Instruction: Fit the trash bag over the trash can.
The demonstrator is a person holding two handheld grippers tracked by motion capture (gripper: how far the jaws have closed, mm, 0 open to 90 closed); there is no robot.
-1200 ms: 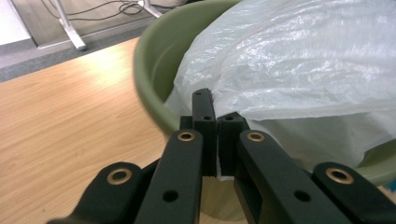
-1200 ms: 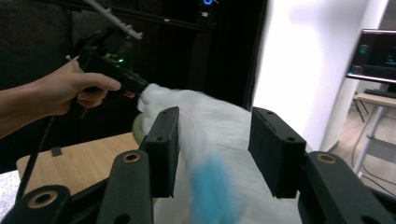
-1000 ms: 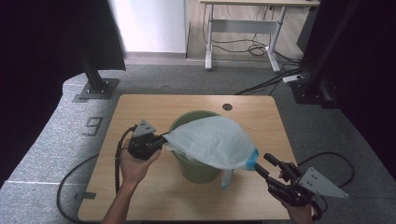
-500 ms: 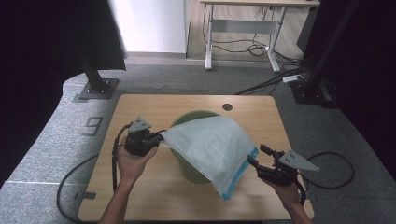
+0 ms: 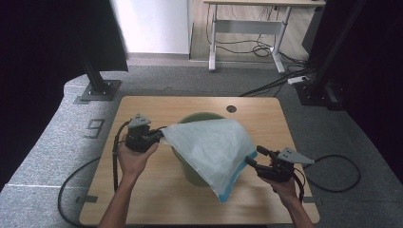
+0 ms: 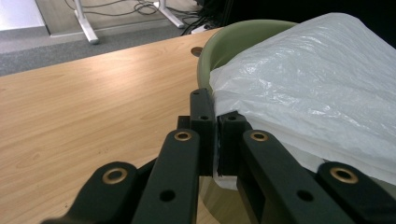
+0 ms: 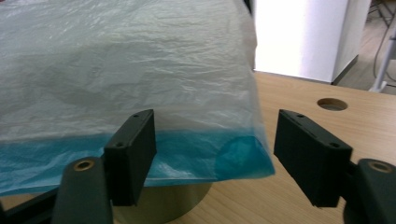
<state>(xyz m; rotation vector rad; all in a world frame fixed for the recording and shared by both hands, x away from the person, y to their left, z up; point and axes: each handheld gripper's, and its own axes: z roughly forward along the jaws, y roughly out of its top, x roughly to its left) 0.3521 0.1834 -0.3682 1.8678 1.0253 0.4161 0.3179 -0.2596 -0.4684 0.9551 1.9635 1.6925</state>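
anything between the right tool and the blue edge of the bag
Nothing visible. The right tool is open, its jaws standing either side of the blue edge of the bag, with no other thing between.

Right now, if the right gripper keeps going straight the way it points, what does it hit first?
Most likely the blue-edged corner of the plastic bag, which lies between the right gripper's open jaws; the green bin comes after it.
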